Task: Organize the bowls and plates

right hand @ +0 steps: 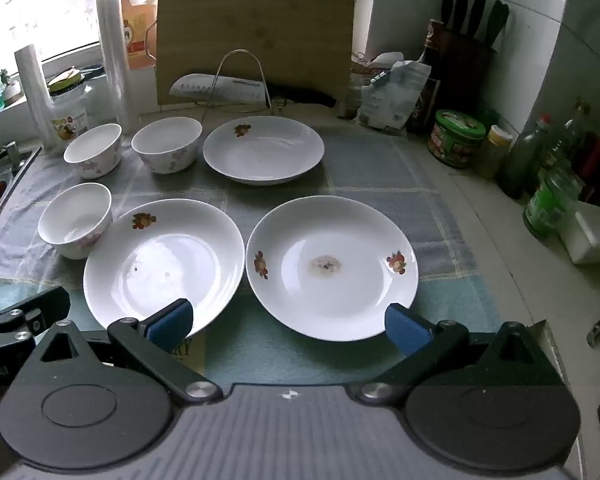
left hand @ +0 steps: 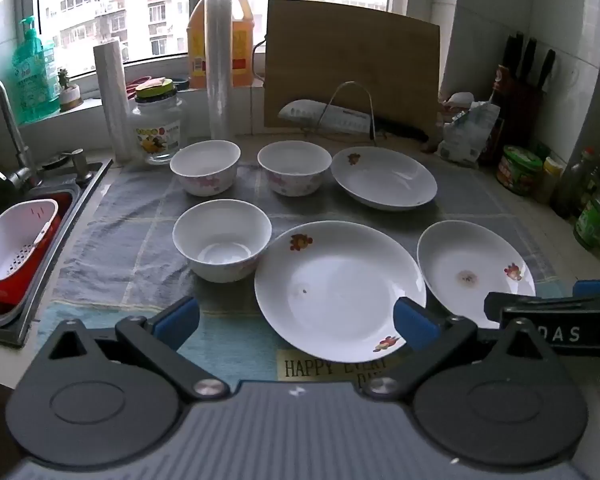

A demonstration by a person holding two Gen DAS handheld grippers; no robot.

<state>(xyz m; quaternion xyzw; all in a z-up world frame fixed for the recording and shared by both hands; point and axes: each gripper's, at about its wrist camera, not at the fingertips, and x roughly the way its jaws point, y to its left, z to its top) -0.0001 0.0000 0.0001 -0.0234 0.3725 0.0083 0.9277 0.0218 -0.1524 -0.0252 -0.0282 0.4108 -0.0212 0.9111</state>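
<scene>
Left view alone shows the red-and-white sink basket (left hand: 18,248). Left gripper (left hand: 296,322) and right gripper (right hand: 288,322) angled down, jaws spread wide, empty, over white floral plates (right hand: 332,268).

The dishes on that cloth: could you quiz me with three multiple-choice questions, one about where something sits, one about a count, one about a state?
1. Where does the cutting board stand?
A. Flat on the cloth
B. Upright behind the dishes, below the window
C. In the sink

2. How many bowls are on the cloth?
A. Three
B. One
C. Five

3. What state is the right tool in?
A. Shut on a plate
B. Shut on a bowl
C. Open, holding nothing

Answers:
1. B: the board stands on edge behind the knife rack.
2. A: two back bowls and the front bowl, beside three plates.
3. C: its blue pads sit wide apart before the stained plate, gripping nothing.
</scene>
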